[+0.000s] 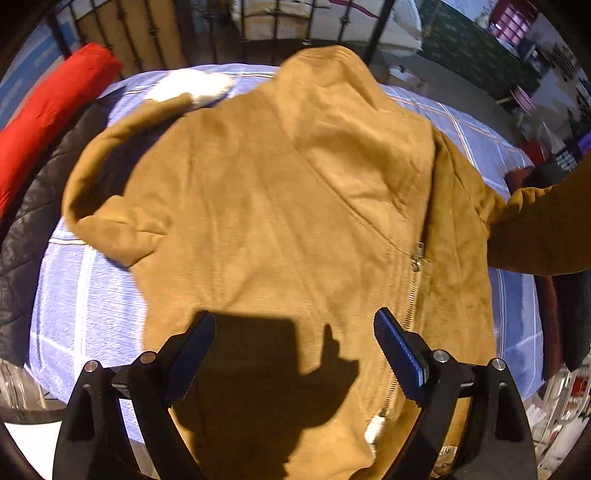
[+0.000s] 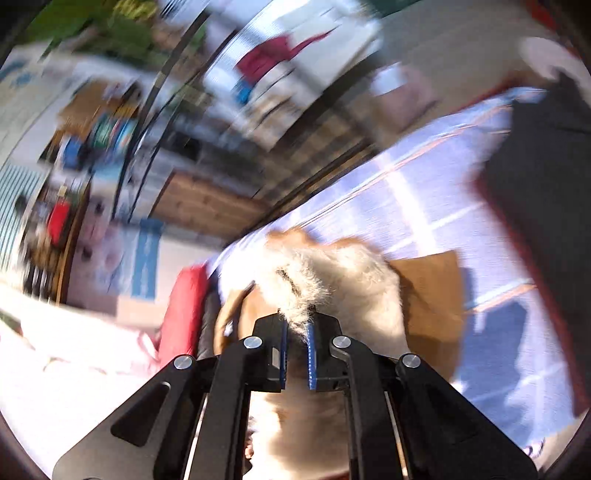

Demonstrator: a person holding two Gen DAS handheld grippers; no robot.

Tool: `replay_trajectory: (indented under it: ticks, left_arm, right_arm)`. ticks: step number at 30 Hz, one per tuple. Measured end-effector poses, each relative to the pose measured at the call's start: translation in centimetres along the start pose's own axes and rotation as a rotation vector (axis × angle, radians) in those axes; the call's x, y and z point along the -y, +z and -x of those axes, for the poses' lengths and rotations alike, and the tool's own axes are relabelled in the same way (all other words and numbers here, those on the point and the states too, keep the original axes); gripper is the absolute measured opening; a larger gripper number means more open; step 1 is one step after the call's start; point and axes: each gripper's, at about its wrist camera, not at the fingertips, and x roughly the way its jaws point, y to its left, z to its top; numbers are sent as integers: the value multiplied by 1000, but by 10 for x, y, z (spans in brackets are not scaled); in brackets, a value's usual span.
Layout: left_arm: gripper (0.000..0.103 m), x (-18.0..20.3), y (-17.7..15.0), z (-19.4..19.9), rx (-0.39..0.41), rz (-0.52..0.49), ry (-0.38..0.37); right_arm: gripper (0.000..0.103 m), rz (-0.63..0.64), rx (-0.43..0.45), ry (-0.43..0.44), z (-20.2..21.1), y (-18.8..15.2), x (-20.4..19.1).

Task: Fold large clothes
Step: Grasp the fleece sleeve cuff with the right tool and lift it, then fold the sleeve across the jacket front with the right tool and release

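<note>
- a tan suede-like jacket (image 1: 280, 206) lies spread on a bed covered with a blue checked blanket (image 1: 92, 288); it takes up most of the blanket's middle, front side up.
- the jacket's metal zipper (image 1: 413, 288) runs slantwise down the front, to the right of the jacket's middle line.
- the collar end of the jacket points toward the dark metal bed frame (image 1: 277, 26) at the far edge of the blanket.
- one sleeve of the jacket curls out to its left, and its white fleece cuff (image 1: 192, 86) rests on the blanket near the far edge.
- a red garment (image 1: 48, 114) and a black quilted one (image 1: 33, 221) lie along the blanket's left edge, beside the jacket's curled sleeve.
- the left gripper (image 1: 295, 354) hangs above the jacket's lower front, fingers spread wide with nothing between them; its shadow falls on the cloth.
- the right gripper (image 2: 297, 354) is pressed together, pinching white fleece lining (image 2: 332, 280) of the jacket; tan cloth shows just beyond the fleece.
- the right wrist view is heavily blurred; the blanket shows beyond the fleece, the room behind cannot be made out.
</note>
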Motion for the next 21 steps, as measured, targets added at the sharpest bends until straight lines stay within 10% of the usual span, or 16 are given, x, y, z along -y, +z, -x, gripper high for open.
replay_trajectory:
  ticks: [9, 17, 21]
  left_arm:
    - [86, -62, -25, 16, 21, 144, 30]
    - [86, -116, -59, 16, -14, 265, 62]
    - [86, -126, -61, 12, -31, 282, 64]
  right_arm:
    - [8, 282, -203, 1, -189, -60, -140]
    - [11, 347, -344, -167, -348, -120, -128]
    - [43, 267, -400, -193, -371, -128, -108]
